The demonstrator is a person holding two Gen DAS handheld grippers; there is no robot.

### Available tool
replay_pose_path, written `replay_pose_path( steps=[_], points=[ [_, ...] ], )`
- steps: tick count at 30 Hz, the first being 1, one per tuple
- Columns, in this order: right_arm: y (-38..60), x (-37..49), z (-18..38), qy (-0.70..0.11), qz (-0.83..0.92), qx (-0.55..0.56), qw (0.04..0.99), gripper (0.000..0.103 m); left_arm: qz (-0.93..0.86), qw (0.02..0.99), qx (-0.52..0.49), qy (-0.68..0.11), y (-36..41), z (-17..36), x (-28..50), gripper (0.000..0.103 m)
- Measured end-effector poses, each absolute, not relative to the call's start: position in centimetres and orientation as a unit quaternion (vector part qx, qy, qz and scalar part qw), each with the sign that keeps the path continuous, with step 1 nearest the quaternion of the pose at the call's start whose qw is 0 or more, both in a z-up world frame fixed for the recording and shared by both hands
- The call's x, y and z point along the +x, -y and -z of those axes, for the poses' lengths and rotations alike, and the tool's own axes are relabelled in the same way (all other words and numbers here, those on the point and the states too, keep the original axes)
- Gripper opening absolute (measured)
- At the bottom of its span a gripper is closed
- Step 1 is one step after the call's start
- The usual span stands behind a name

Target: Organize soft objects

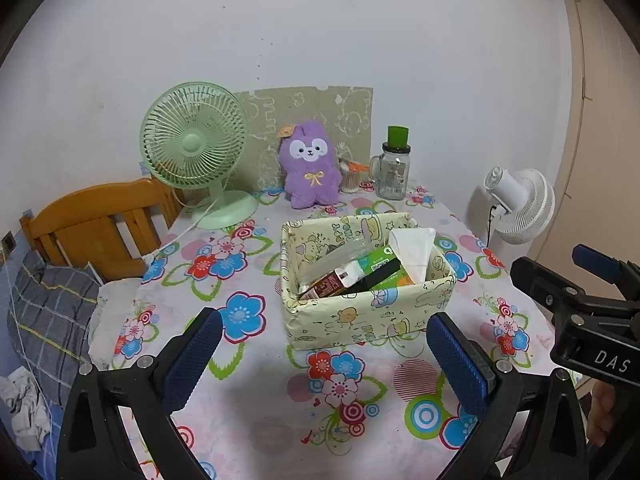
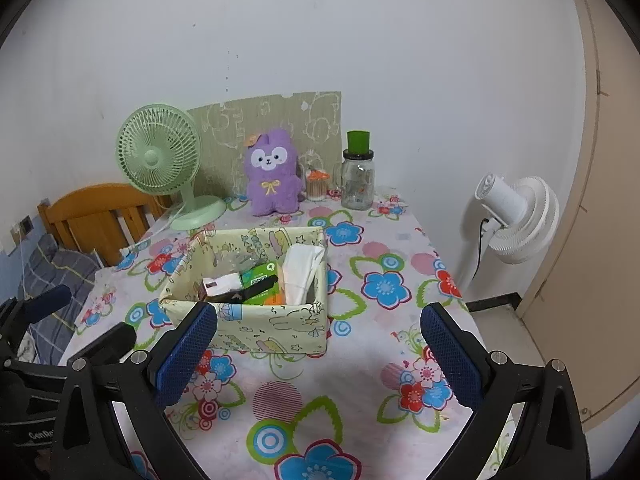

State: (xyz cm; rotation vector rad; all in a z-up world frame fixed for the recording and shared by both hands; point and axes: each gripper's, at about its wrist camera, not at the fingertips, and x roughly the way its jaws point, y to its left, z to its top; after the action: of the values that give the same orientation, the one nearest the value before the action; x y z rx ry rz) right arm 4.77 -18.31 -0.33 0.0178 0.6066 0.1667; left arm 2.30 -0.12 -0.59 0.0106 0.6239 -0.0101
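The right tool (image 2: 318,354) is wide open over the flowery worktop (image 2: 380,240) and holds nothing. A paper-covered box (image 2: 272,326) sits just past its left finger, full of packets and a white tissue pack (image 2: 302,272). At the back, a purple plush toy (image 2: 274,174) leans on the wall between a green fan (image 2: 160,160) and a glass jar (image 2: 358,180). The left tool (image 2: 52,320) pokes in at the left edge.

We look from two wrist cameras side by side above the near edge of the bench (image 1: 256,420), both facing the far wall. We share the patterned box (image 1: 360,312) close ahead, with the purple plush (image 2: 274,178) farther back.
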Motion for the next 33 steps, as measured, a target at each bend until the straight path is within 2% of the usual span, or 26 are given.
replay_pose_path(
  steps=[33],
  points=[
    [17.7, 2.2, -1.0, -0.258, -0.083, 0.003, 0.963, 0.103, 0.004, 0.963, 0.002, -0.268, -0.1, -1.3, 0.0, 0.103]
  ],
)
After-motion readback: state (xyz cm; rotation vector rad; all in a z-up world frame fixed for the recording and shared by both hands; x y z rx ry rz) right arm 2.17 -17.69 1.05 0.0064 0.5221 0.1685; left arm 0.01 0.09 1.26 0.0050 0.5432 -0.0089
